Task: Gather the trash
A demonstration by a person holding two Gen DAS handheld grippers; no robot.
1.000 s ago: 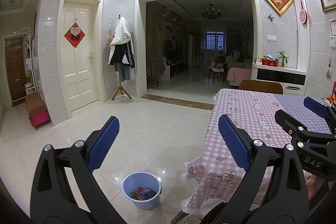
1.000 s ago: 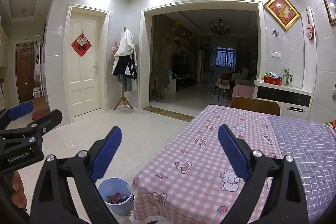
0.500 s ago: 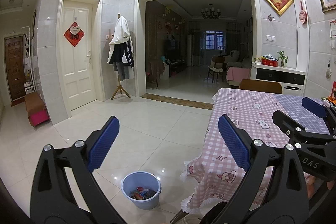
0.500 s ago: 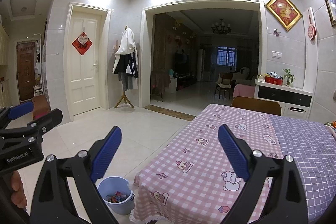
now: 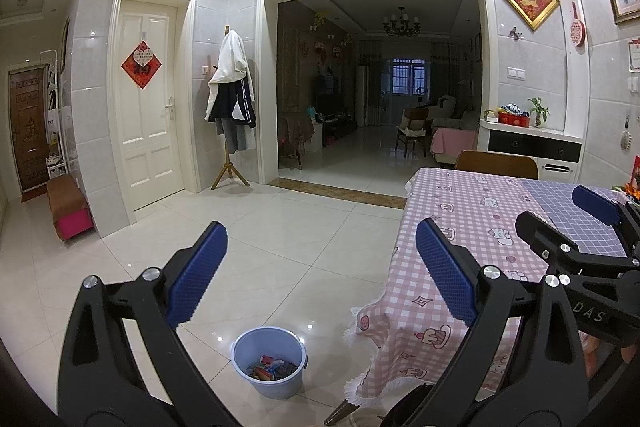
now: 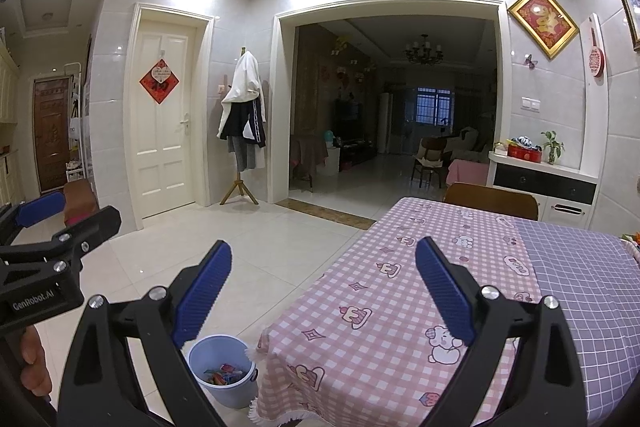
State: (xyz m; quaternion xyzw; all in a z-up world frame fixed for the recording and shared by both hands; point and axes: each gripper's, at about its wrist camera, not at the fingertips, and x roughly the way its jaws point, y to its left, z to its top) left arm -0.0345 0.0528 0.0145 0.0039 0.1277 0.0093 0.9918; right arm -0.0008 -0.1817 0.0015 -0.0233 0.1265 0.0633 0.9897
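Note:
A light blue bucket (image 5: 269, 361) stands on the floor by the table's near corner, with several colourful wrappers (image 5: 272, 371) inside. It also shows in the right wrist view (image 6: 222, 371). My left gripper (image 5: 320, 275) is open and empty, held above the floor over the bucket. My right gripper (image 6: 322, 291) is open and empty, held above the table's near corner. The right gripper shows at the right of the left wrist view (image 5: 576, 227); the left gripper shows at the left of the right wrist view (image 6: 52, 227).
A table with a pink checked cloth (image 6: 400, 307) and a purple cloth (image 6: 580, 275) fills the right. A wooden chair (image 6: 490, 201) stands behind it. A coat stand (image 5: 232, 131), a white door (image 5: 150, 99) and a bench (image 5: 68, 203) line the far wall.
Both views have shifted only very slightly. Both grippers stay open and empty.

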